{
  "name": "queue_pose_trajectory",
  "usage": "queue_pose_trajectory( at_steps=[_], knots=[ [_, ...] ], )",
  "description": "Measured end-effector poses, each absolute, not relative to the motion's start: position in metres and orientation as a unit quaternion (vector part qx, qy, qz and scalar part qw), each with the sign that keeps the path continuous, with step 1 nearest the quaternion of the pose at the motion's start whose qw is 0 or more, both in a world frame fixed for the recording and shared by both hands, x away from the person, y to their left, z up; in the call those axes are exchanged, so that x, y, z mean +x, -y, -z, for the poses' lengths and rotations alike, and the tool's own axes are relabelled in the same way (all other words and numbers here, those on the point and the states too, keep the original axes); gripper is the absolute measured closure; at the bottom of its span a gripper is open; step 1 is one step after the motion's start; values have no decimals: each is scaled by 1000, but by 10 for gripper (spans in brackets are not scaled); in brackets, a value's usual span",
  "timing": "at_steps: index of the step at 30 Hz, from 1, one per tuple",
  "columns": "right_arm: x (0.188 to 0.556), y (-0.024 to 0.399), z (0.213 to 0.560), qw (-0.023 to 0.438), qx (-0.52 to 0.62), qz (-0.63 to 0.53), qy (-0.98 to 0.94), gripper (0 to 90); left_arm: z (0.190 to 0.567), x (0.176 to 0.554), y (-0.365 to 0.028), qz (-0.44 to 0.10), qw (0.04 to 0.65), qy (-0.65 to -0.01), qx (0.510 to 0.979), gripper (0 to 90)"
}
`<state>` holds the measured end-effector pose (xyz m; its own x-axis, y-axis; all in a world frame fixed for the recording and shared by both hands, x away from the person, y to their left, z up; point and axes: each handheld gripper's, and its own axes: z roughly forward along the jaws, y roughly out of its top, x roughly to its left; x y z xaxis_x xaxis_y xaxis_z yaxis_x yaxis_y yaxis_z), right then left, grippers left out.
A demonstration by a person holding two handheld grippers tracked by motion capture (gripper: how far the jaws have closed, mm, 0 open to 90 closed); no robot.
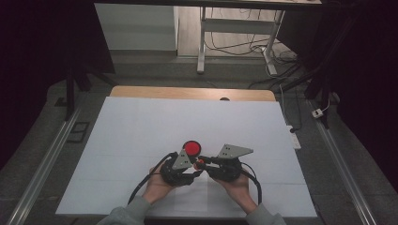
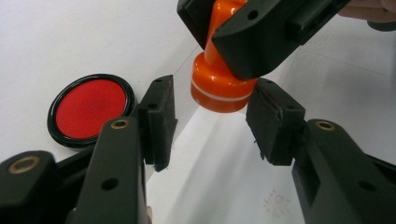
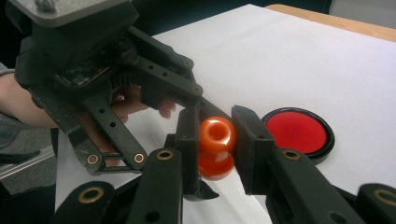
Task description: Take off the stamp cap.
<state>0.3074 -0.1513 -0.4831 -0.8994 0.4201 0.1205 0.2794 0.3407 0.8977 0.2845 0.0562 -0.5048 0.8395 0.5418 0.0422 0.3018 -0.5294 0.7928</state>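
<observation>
Meanwhile, at lower centre, the right gripper (image 3: 215,140) clamped an orange stamp (image 3: 215,145) by its handle. The left gripper (image 2: 210,123) stood part-open around its base, right pad (image 2: 273,121) touching. A red ink pad (image 1: 191,148) sat just beyond, with bare white sheet (image 1: 141,126) above.

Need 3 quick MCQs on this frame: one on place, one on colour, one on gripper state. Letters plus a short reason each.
1. Where does the red ink pad lie?
A. on the white sheet, beyond the grippers
B. between the left gripper's jaws
C. on the floor

2. What colour is the stamp?
A. blue
B. orange
C. green

3. How does the right gripper stand?
A. wide open, with nothing in it
B. shut on the ink pad
C. shut on the stamp's handle

Answers:
1 A, the high view shows it flat on the sheet past both grippers.
2 B, orange body with a white band.
3 C, its pads press the handle on both sides; the left gripper flanks the base.
</observation>
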Motion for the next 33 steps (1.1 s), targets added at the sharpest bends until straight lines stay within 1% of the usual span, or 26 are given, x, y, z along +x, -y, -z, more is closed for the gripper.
queue_pose_trajectory(
  at_steps=[11, 18, 33],
  knots=[
    [308, 151, 484, 64, 215, -532, -816, 717, 505, 284, -55, -149, 419, -243, 862, 577],
    [308, 151, 484, 63, 219, -534, -814, 718, 506, 282, -54, -151, 419, -238, 863, 633],
    [309, 152, 485, 56, 220, -534, -814, 718, 506, 282, -55, -152, 418, -232, 865, 647]
  ],
)
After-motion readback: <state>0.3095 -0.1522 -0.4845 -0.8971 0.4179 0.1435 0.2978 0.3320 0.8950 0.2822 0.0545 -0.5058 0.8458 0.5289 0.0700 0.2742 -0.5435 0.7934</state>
